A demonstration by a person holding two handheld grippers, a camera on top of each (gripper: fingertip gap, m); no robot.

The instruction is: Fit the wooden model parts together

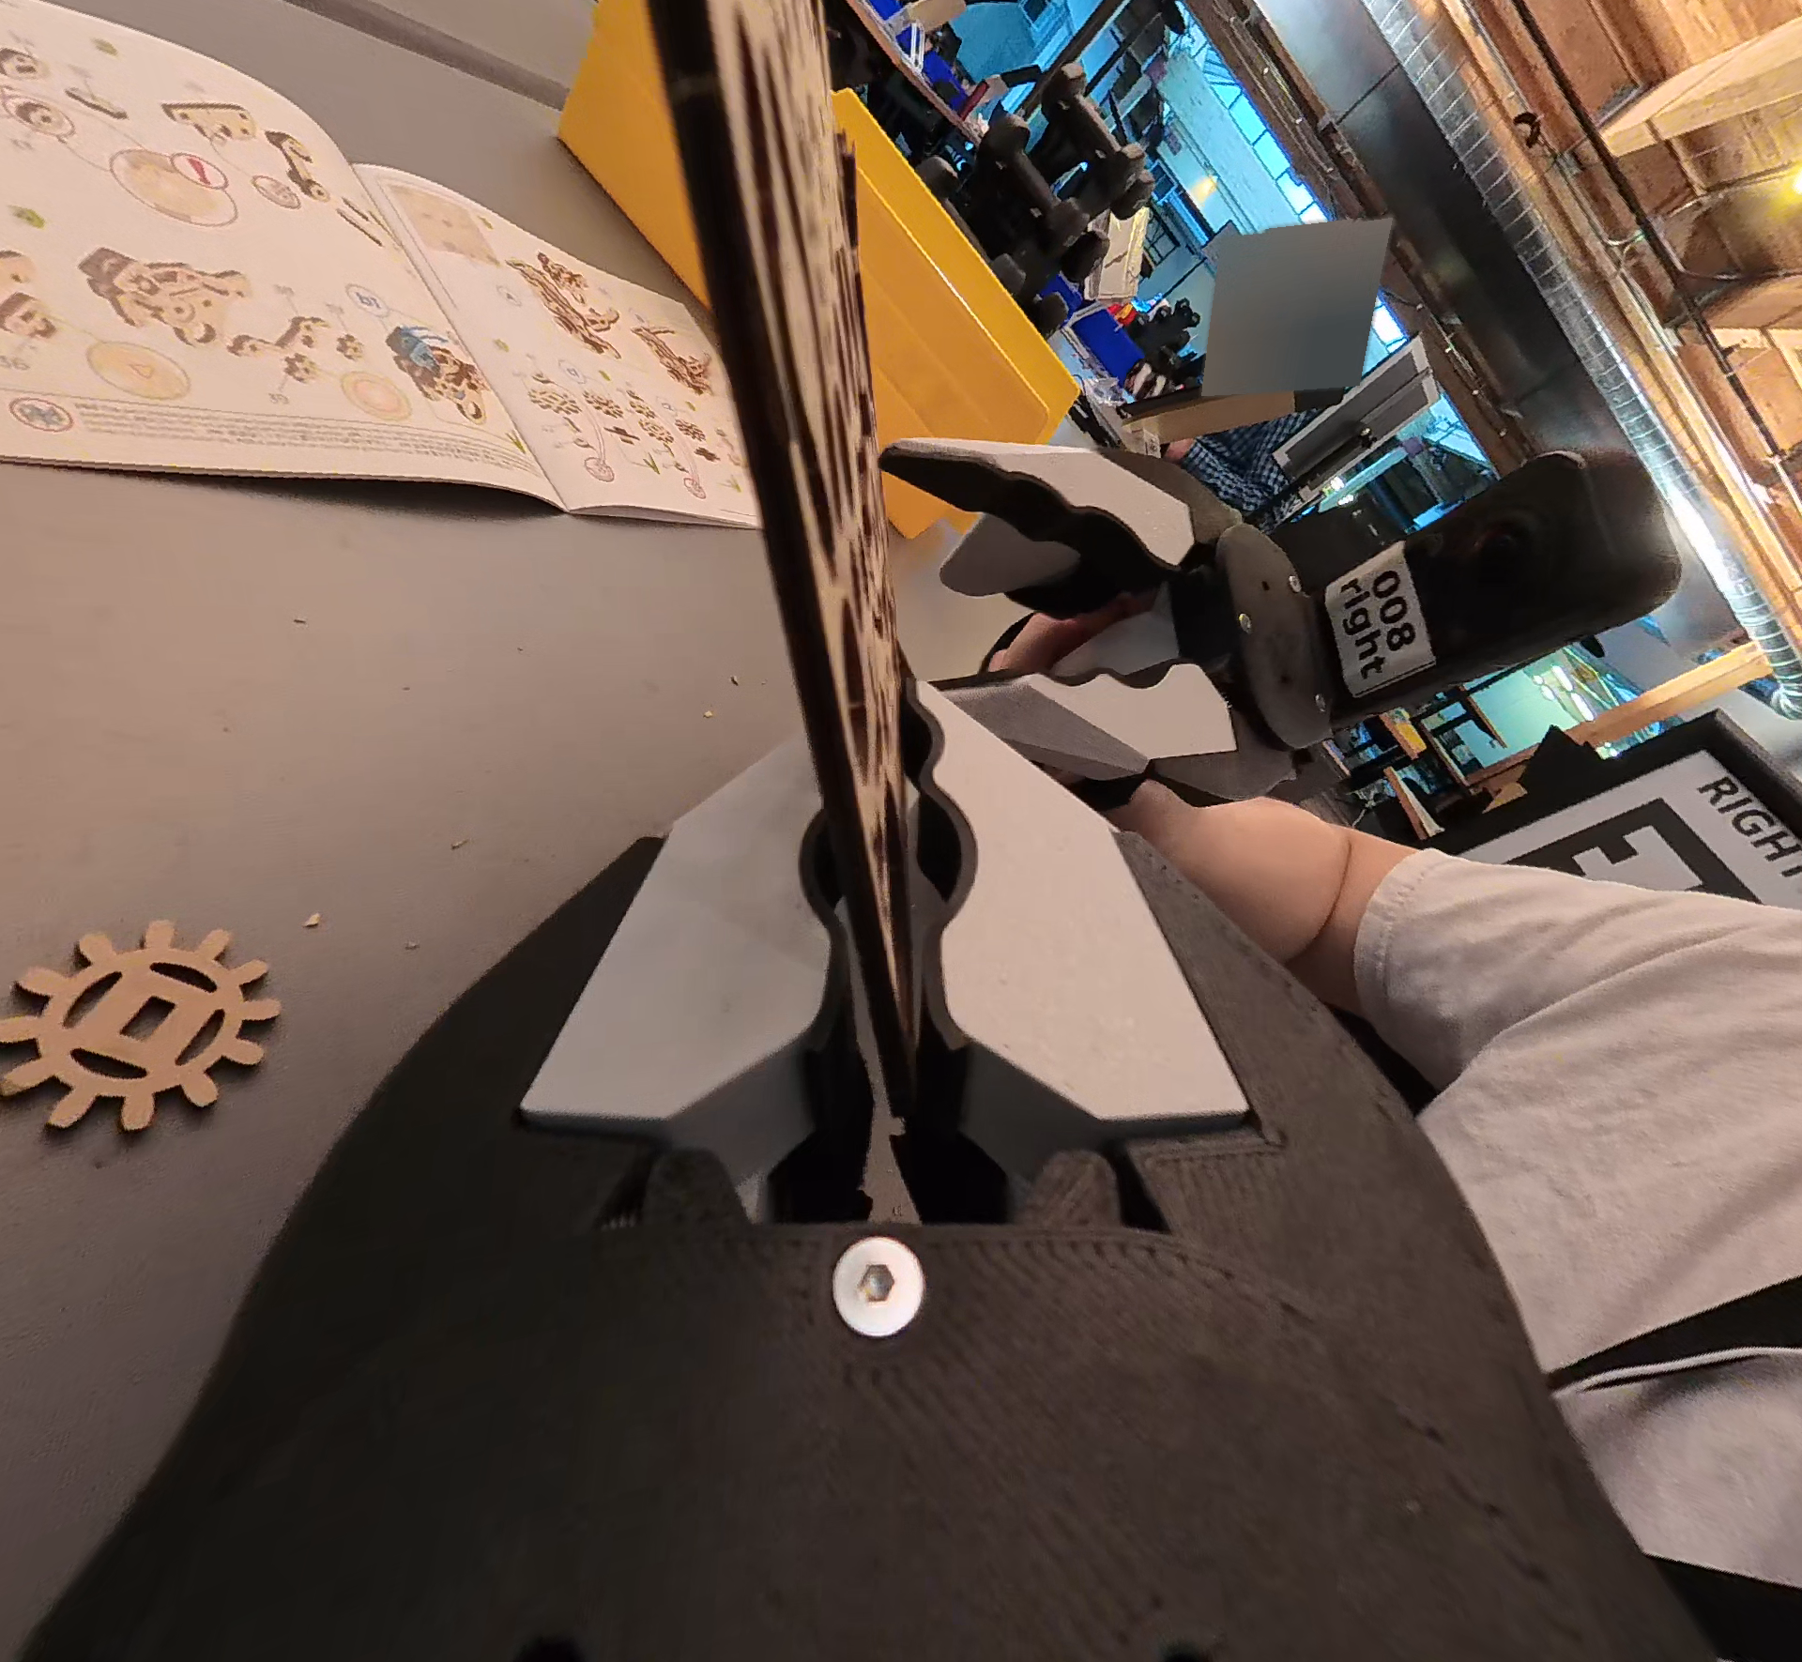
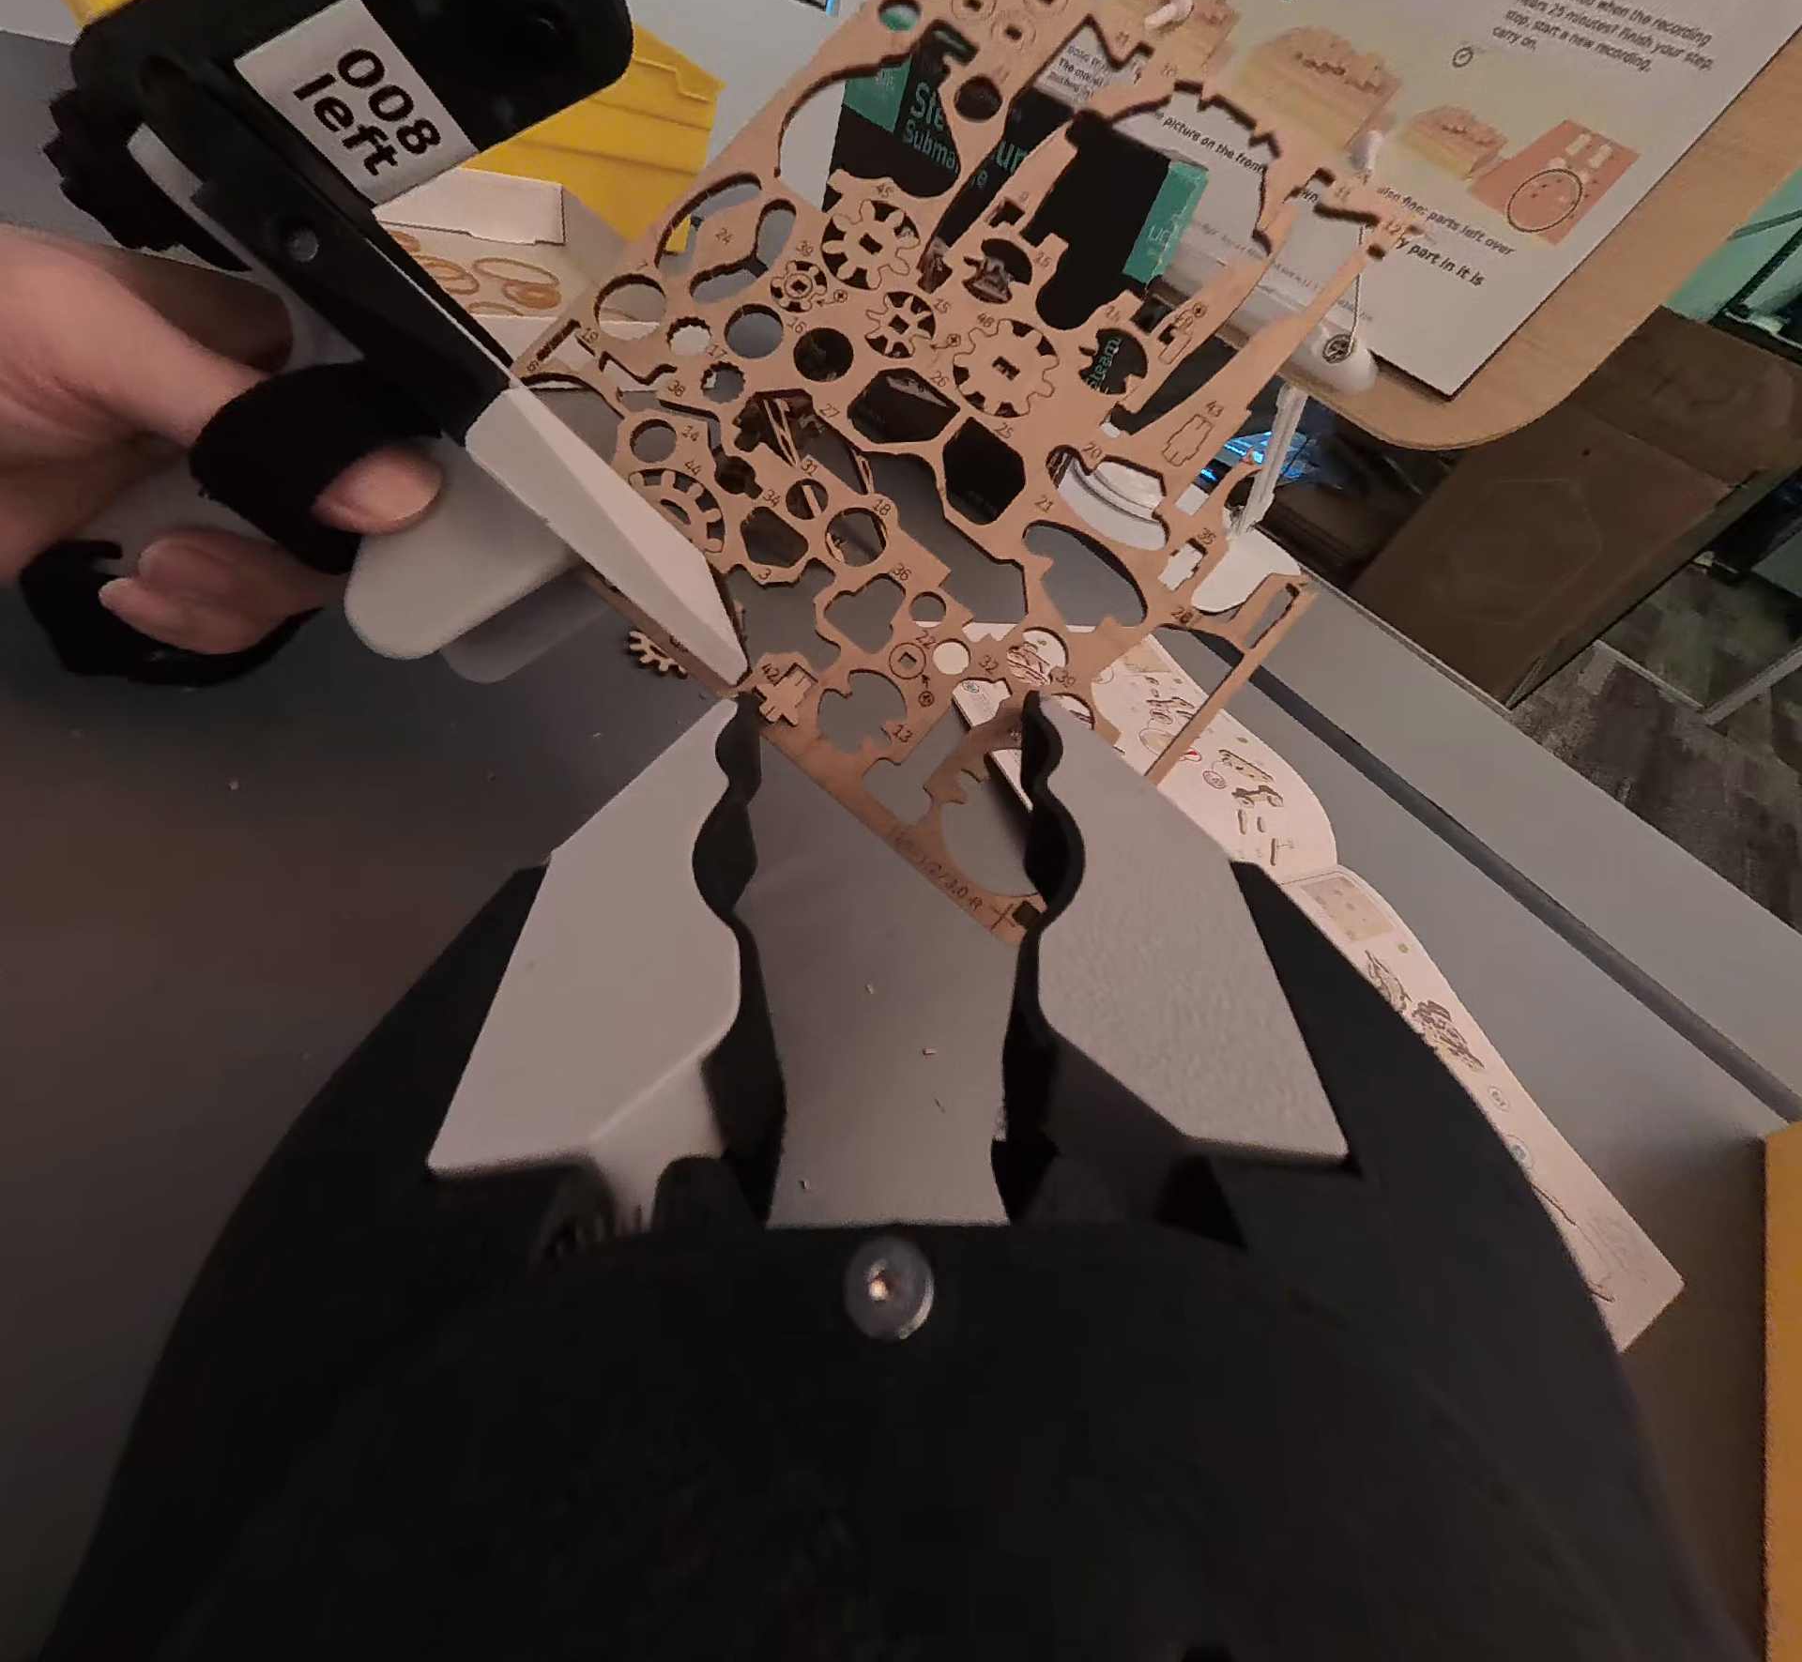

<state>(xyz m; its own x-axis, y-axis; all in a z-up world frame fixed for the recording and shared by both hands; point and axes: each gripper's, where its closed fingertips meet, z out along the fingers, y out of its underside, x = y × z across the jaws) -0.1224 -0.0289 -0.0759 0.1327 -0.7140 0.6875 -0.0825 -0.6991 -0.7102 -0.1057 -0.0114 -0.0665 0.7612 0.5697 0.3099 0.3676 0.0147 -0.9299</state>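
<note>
Both grippers carry white labels. Left gripper, frame centre, is clamped on the wooden sheet; right gripper stands apart, empty, below it.

Wooden sheet between left tongs, booklet behind gear

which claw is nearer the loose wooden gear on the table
Left. The left claw, shut on the wooden parts sheet, is beside the gear; the open right claw is beyond the sheet.

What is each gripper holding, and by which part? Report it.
The left gripper is shut on the laser-cut wooden parts sheet, clamping its lower corner edge. The right gripper is open, holding nothing.
</note>
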